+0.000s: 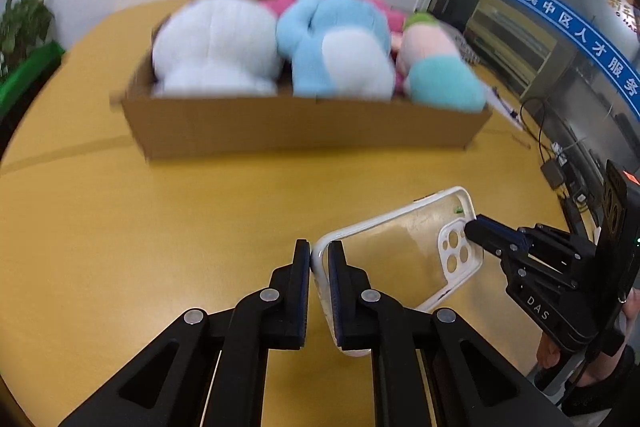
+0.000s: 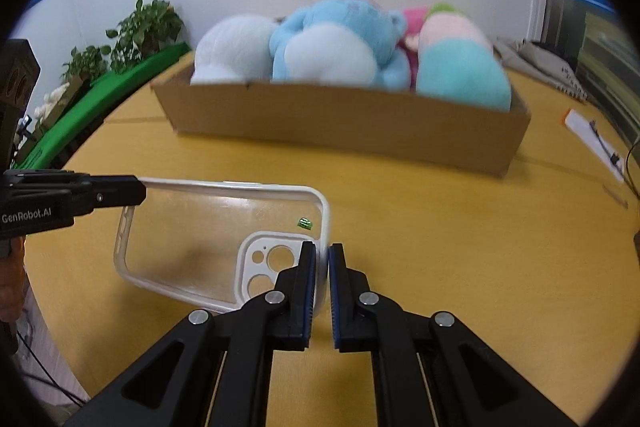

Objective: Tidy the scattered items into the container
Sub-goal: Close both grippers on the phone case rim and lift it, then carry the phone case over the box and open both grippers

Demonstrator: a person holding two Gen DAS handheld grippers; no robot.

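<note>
**Q:** ok what's actually on the table [image 1: 120,227] here?

**A:** Biggest thing is the cardboard box [image 1: 300,127] sitting toward the far edge of the yellow tabletop. It's stuffed with plush toys: a white plush [image 1: 216,43] at the left end, a blue plush [image 1: 336,43] in the middle, a pink and teal plush [image 1: 436,67] at the right end, plus something pink behind them that's too blurry to make out. They all poke up above the box walls.

**Q:** and the phone case?

**A:** The clear phone case [image 1: 400,251] with a white rim is out of the box, near the table's front edge, well apart from the carton. Looks lifted and tilted rather than lying flat, though I can't be sure it's fully off the wood.

**Q:** who's holding it?

**A:** Both. The left gripper [image 1: 319,255] is clenched on the rim at the plain end, one finger inside the case and one outside. The right gripper [image 2: 322,257] is pinching the rim at the camera-cutout end, same deal. From the right wrist view there's a tiny green sticker [image 2: 305,223] on the case back, near that cutout.
</note>
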